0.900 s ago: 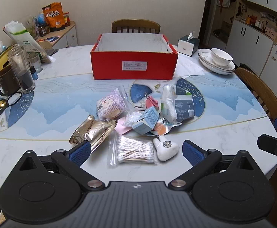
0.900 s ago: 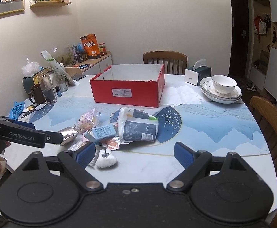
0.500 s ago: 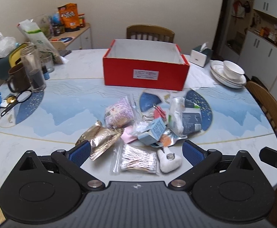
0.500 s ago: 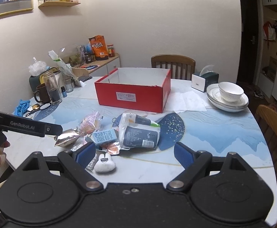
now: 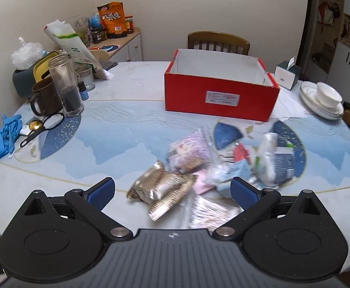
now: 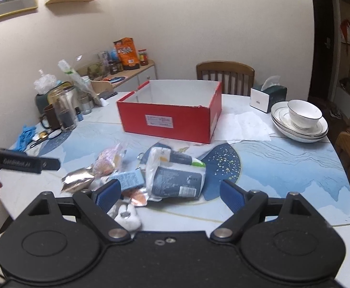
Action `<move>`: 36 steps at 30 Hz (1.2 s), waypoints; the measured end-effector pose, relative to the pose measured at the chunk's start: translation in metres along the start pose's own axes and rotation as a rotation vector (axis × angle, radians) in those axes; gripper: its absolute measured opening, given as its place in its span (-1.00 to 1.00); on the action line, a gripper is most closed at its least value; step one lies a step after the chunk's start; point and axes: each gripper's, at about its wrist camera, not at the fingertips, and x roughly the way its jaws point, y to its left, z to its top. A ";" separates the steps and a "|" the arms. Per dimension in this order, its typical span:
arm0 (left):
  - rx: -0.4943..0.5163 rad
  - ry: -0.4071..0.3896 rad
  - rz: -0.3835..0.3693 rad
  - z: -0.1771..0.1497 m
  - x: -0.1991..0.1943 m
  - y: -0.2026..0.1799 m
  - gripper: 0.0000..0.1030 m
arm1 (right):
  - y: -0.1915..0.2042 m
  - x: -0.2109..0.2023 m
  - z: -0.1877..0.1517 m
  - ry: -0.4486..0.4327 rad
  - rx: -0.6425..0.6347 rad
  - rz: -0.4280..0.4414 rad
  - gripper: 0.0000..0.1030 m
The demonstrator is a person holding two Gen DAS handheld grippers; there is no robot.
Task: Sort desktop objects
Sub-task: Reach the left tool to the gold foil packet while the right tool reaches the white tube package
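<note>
Left tongs (image 5: 172, 189): spread wide, gripping nothing, held above the near edge of the table (image 5: 127, 129).
Right tongs (image 6: 169, 190): also spread wide and bare, over the same edge of the table.
Gold foil packet (image 5: 161, 189): lies flat between the left tongs' fingertips, just ahead of them.
Cotton swab bag (image 5: 208, 210): beside the foil packet, close under the left tongs' right finger (blurred).
Dark blue pouch (image 6: 178, 180): straight ahead of the right tongs, between the blue pads.
Light blue box (image 6: 129, 178): touching the pouch, just past the right tongs' left pad.
White heart-shaped piece (image 6: 127, 217): nearest the right tongs, partly under the left finger.
Red box (image 5: 220, 91): open-topped, well beyond the pile, farther than any loose item from both tongs.
</note>
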 end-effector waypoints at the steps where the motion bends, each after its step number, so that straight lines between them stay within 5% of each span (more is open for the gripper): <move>1: 0.018 -0.003 -0.008 0.001 0.006 0.003 1.00 | 0.002 0.006 0.002 0.002 -0.003 -0.015 0.74; 15: 0.310 0.041 -0.160 -0.007 0.087 0.029 0.99 | 0.034 0.102 0.028 0.091 0.013 -0.145 0.71; 29: 0.311 0.133 -0.350 -0.001 0.133 0.054 0.99 | 0.047 0.151 0.029 0.186 0.040 -0.205 0.70; 36: 0.314 0.191 -0.387 -0.004 0.151 0.059 0.99 | 0.047 0.160 0.028 0.199 0.047 -0.236 0.70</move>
